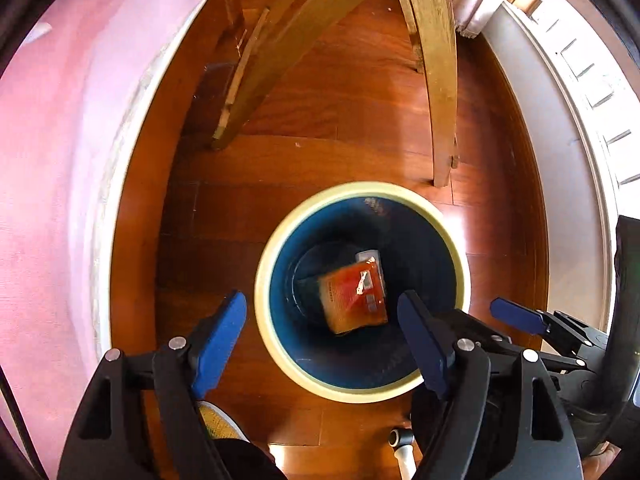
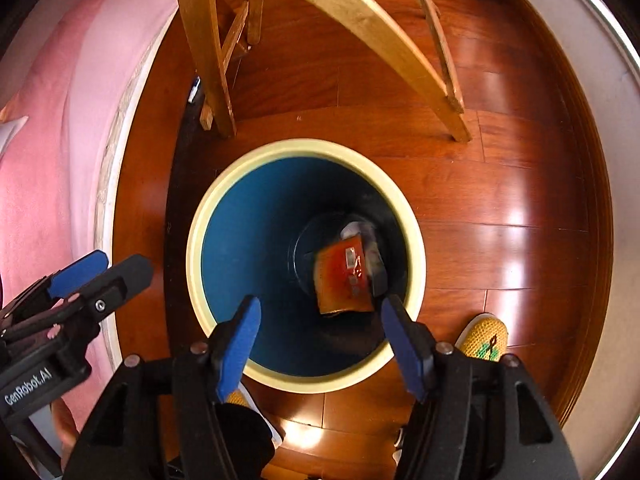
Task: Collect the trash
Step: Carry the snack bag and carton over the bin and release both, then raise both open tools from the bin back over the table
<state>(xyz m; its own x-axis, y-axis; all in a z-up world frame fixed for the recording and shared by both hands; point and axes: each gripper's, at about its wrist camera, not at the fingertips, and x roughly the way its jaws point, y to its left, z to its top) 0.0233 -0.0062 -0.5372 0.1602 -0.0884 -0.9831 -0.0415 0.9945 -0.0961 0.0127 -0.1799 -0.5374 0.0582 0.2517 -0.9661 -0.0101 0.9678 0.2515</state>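
A round trash bin with a cream rim (image 1: 264, 280) (image 2: 196, 240) and a dark blue inside stands on the wooden floor. At its bottom lies an orange packet (image 1: 352, 300) (image 2: 340, 280), with a grey-white piece (image 1: 366, 257) (image 2: 352, 230) partly under it. My left gripper (image 1: 322, 304) points down over the bin's mouth, open, with nothing between its blue pads. My right gripper (image 2: 320, 306) hangs beside it over the same bin, also open and empty. One of the right gripper's fingers (image 1: 516, 316) shows in the left wrist view, and one of the left gripper's fingers (image 2: 78, 272) in the right wrist view.
Wooden chair legs (image 1: 440, 92) (image 2: 208, 60) stand on the floor just beyond the bin. A pink fabric surface (image 1: 60, 160) runs along the left, a white wall base (image 1: 560, 160) along the right. A person's foot in a yellow knitted shoe (image 2: 484, 338) rests beside the bin.
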